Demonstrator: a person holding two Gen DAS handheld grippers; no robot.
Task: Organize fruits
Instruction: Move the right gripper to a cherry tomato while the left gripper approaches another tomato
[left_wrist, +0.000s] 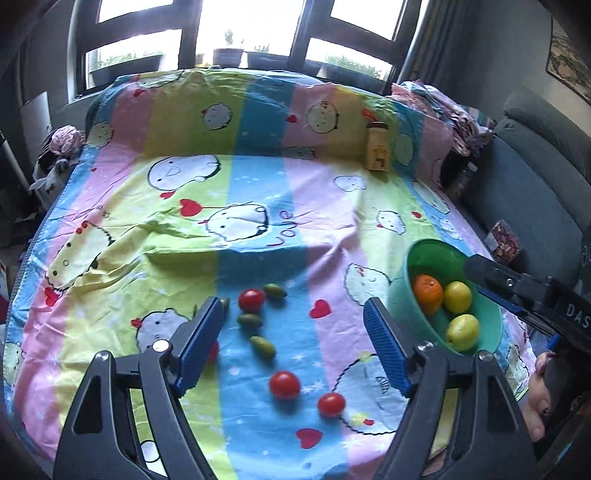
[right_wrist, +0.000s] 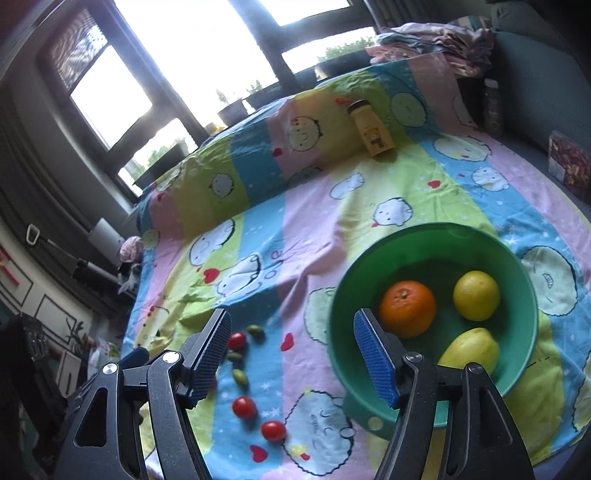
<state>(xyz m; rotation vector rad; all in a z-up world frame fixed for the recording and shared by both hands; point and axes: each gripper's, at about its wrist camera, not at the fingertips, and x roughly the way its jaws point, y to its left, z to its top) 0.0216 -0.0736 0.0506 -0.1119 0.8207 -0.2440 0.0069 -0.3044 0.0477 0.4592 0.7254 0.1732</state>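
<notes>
A green bowl (right_wrist: 524, 273) stands on the patterned cloth and holds an orange (right_wrist: 407, 308) and two yellow lemons (right_wrist: 476, 295). It also shows in the left wrist view (left_wrist: 491, 325). Red tomatoes (left_wrist: 284, 384) and small green olive-like fruits (left_wrist: 263, 346) lie loose on the blue stripe left of the bowl. My left gripper (left_wrist: 295, 332) is open and empty above these loose fruits. My right gripper (right_wrist: 291, 350) is open and empty, its right finger (right_wrist: 373, 356) over the bowl's near rim. The right gripper's body shows at the left wrist view's right edge.
A yellow bottle (left_wrist: 377, 146) stands at the far side of the cloth-covered table (left_wrist: 258, 166). A grey sofa (left_wrist: 535, 192) with a small patterned box (left_wrist: 503, 240) lies to the right. Folded fabric (right_wrist: 436, 40) is piled at the far right. Windows with plant pots are behind.
</notes>
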